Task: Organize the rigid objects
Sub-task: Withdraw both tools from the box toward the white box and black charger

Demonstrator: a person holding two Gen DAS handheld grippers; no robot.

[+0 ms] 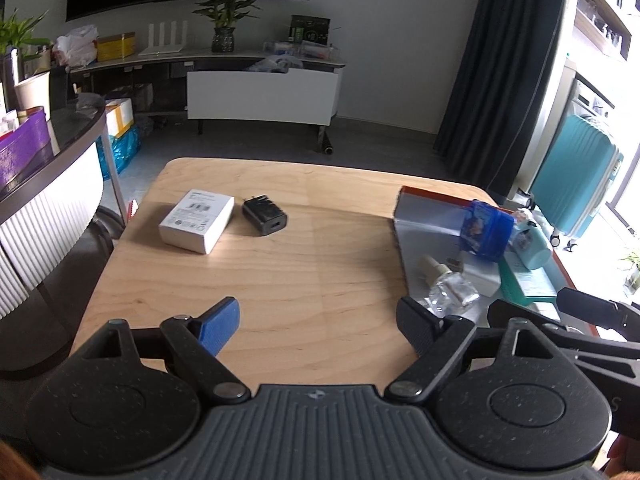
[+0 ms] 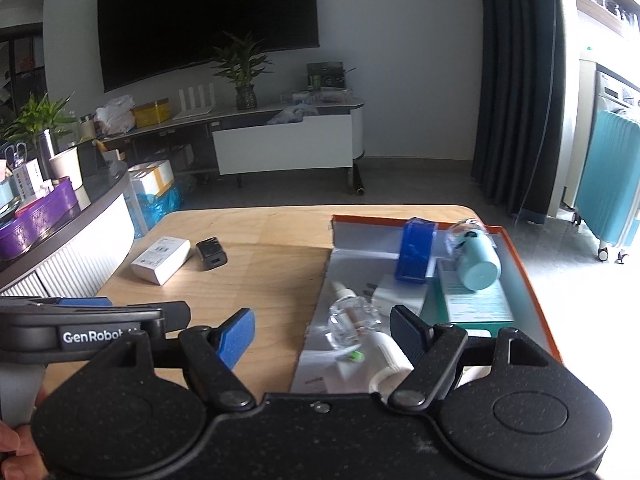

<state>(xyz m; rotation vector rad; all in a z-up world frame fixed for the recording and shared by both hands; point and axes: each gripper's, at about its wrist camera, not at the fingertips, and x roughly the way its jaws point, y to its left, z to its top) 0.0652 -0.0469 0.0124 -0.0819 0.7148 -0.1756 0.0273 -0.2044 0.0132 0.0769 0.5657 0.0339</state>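
Observation:
A white box (image 1: pixel 197 220) and a black charger (image 1: pixel 265 215) lie side by side at the far left of the wooden table (image 1: pixel 304 272). On the right, an orange-rimmed tray (image 1: pixel 424 216) with a silver lining holds a blue box (image 1: pixel 486 229), a teal cup (image 1: pixel 532 246) on its side, a clear glass bottle (image 1: pixel 450 288) and a teal carton (image 1: pixel 524 280). My left gripper (image 1: pixel 318 316) hovers open over bare wood, holding nothing. My right gripper (image 2: pixel 322 326) is open above the tray's near end (image 2: pixel 316 360), over the glass bottle (image 2: pixel 352 318) and a white tube (image 2: pixel 390 356).
A white plug adapter (image 2: pixel 394 294) lies in the tray beside the bottle. A curved counter (image 2: pixel 80 216) with a purple bin stands left of the table. A teal suitcase (image 2: pixel 612 184) stands on the floor at the right, and a low media cabinet (image 2: pixel 280 144) lines the far wall.

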